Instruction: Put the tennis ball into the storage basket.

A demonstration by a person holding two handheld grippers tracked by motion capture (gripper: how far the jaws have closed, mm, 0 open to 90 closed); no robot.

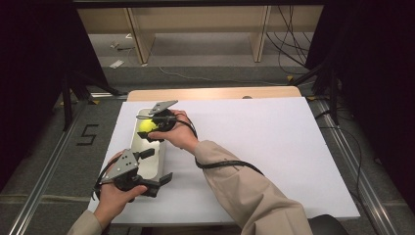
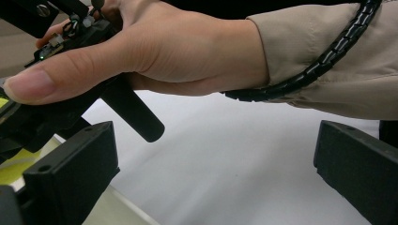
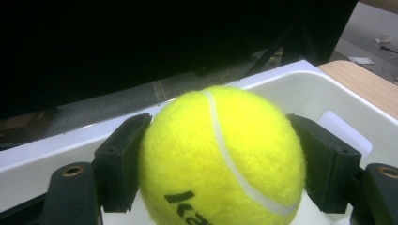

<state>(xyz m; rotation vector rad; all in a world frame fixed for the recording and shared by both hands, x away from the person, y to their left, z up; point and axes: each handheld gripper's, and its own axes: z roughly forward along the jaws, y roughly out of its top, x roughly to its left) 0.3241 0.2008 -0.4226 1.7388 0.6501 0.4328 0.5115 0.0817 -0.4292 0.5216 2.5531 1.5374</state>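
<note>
One yellow tennis ball [image 3: 220, 159] squeezed tight between the right gripper's [image 3: 220, 164] two pads, over the white bin [image 3: 300, 93].

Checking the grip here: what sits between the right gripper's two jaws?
A yellow tennis ball fills the gap; the right gripper presses on both its sides, over the white bin. The right gripper view shows it best.

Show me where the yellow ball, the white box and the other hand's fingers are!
tennis ball [image 3: 220, 159], right gripper view, its fuzzy front.
white bin [image 1: 157, 164], high view, right wall.
left gripper [image 2: 211, 187], left gripper view, midway between its open fingers.
</note>
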